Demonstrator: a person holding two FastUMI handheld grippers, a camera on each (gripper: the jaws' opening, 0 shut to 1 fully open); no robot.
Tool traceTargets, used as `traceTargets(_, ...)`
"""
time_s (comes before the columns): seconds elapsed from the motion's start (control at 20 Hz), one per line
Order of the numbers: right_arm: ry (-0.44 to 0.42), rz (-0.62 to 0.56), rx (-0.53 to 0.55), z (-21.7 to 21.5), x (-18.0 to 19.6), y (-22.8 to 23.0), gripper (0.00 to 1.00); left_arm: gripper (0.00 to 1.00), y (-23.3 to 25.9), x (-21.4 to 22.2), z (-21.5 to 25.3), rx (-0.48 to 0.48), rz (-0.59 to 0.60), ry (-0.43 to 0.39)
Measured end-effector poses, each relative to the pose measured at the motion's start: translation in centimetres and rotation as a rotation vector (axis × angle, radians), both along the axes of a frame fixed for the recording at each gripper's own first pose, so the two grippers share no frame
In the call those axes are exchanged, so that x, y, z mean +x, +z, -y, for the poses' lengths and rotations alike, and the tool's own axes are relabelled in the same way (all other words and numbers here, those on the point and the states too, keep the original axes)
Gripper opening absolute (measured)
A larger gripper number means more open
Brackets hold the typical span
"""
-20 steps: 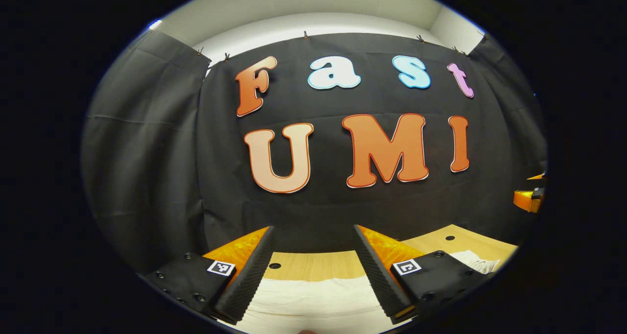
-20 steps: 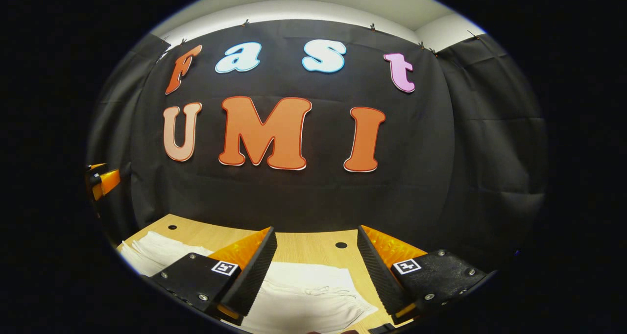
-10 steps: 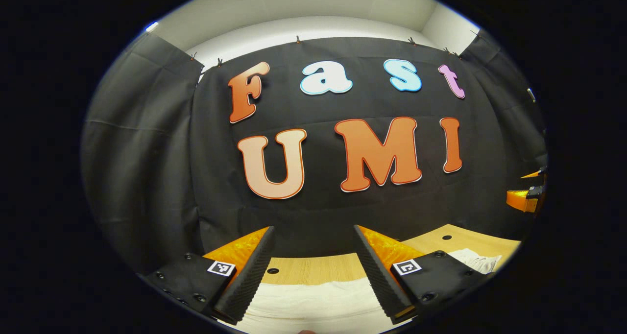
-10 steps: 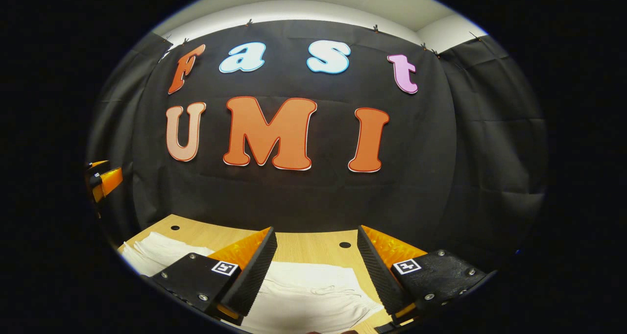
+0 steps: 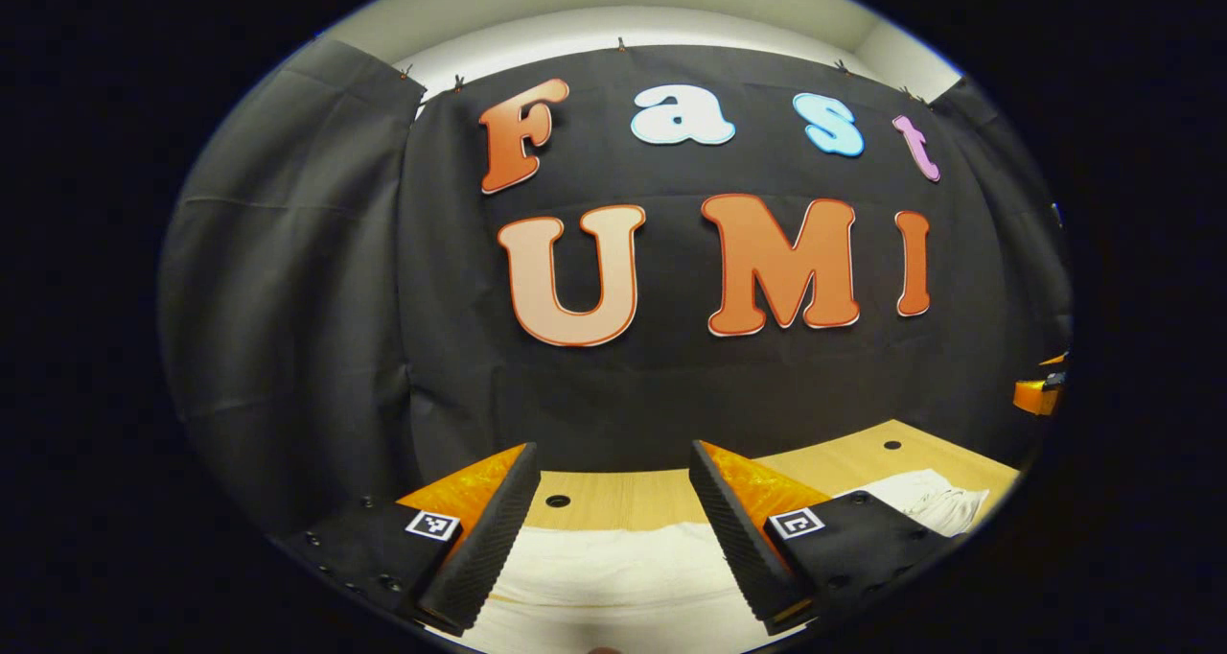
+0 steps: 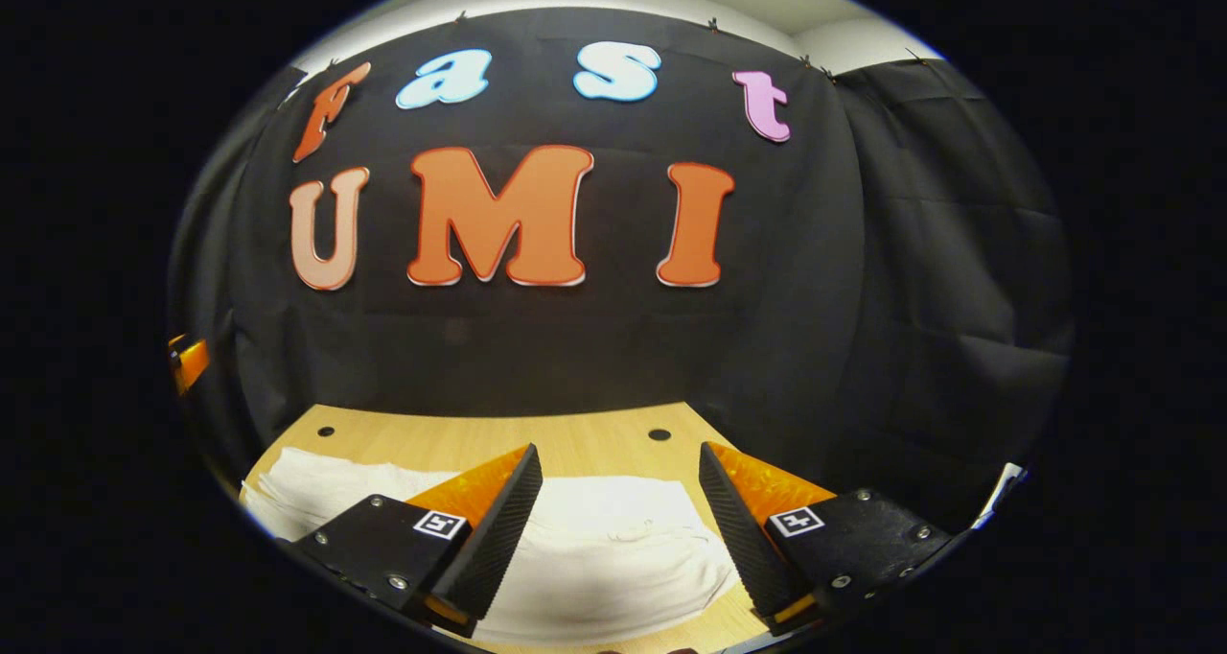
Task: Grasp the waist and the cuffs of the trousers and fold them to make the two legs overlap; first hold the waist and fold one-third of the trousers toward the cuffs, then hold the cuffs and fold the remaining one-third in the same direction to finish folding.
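On the wooden desk (image 6: 575, 448) white trousers (image 6: 604, 558) lie spread flat, reaching across beneath both tools. Right tool (image 6: 613, 529) hovers above the cloth, fingers wide apart, nothing between them. Left tool (image 5: 604, 529) likewise spread and empty above the trousers (image 5: 613, 572). Small round holes (image 6: 659, 434) dot the desk's far side. Black curtain hangs close behind the far edge.

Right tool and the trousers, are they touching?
Cannot tell. In the right gripper view the open tool hangs over the trousers; no gap or contact shows plainly.
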State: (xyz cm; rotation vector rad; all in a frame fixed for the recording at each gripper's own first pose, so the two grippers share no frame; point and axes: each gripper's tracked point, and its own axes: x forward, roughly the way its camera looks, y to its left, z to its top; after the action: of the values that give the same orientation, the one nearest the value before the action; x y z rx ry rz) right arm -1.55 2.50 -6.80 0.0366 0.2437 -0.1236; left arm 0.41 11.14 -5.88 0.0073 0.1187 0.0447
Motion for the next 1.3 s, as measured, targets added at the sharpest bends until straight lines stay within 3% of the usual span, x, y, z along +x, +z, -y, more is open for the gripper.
traceTargets(0.35,-0.125,-0.194,0.121,2.8,-1.5,-5.8,0.99,1.0,-10.6,-2.1,-6.0,-0.085,-0.28,0.055)
traceTargets(0.6,-0.185,-0.331,0.198,5.4,-3.1,-10.7,0.99,1.0,-18.0,-5.6,-10.1,-0.174,-0.514,0.137)
traceTargets(0.95,-0.23,-0.473,0.25,8.9,-3.7,-15.9,0.98,0.99,-25.6,-11.7,-13.9,-0.343,-0.758,0.28)
traceTargets(1.3,-0.211,-0.624,0.366,9.1,-4.0,-20.8,0.96,0.99,-31.0,-17.3,-15.6,-0.614,-0.918,0.405)
